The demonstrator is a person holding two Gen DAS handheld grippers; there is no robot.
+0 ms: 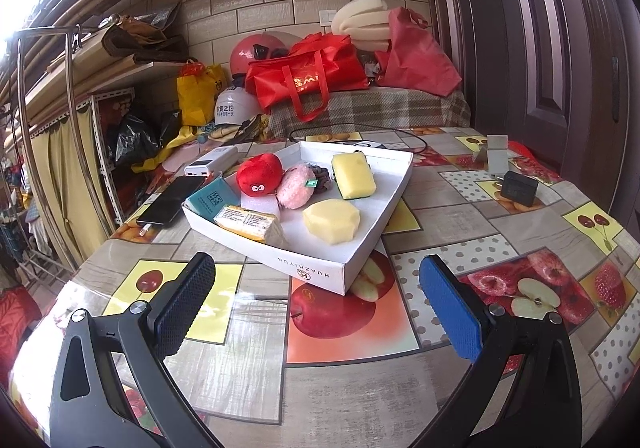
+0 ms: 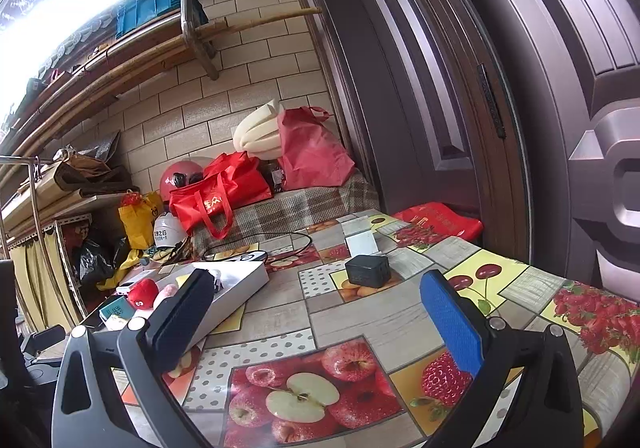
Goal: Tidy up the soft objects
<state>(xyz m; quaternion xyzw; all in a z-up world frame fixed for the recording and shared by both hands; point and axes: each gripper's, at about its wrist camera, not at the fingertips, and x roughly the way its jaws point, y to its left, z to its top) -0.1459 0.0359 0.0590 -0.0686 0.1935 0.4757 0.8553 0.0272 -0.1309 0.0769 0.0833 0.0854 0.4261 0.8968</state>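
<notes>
In the left wrist view, the left gripper (image 1: 316,304) hangs over the fruit-print plastic tablecloth (image 1: 352,380) with its jaws spread wide and nothing between them. Straight ahead at twelve o'clock sits the shallow white cardboard tray (image 1: 320,268), which holds all the soft things.

Going left to right inside the tray: a teal paper tissue packet (image 1: 210,200) leans against the wall at nine o'clock, and just in front of it lies a yellow plastic-wrapped tissue pack (image 1: 250,223). Behind them stands a round red plush toy with eyes (image 1: 259,174), touching a fluffy pink pom-pom (image 1: 295,186). A grey knitted scrunchie (image 1: 321,175) shows partly behind the pom-pom. A pale yellow many-sided foam block (image 1: 331,221) lies near the middle, and a yellow sponge with a green scouring base (image 1: 353,175) rests at one o'clock.

Outside the tray, a black smartphone (image 1: 170,201) and a white power bank (image 1: 210,165) lie at ten o'clock; a black plug adapter (image 1: 519,188) sits well apart at two o'clock.

In the right wrist view, the right gripper (image 2: 320,304) is likewise spread and empty, with the tray at ten o'clock behind its left finger.
</notes>
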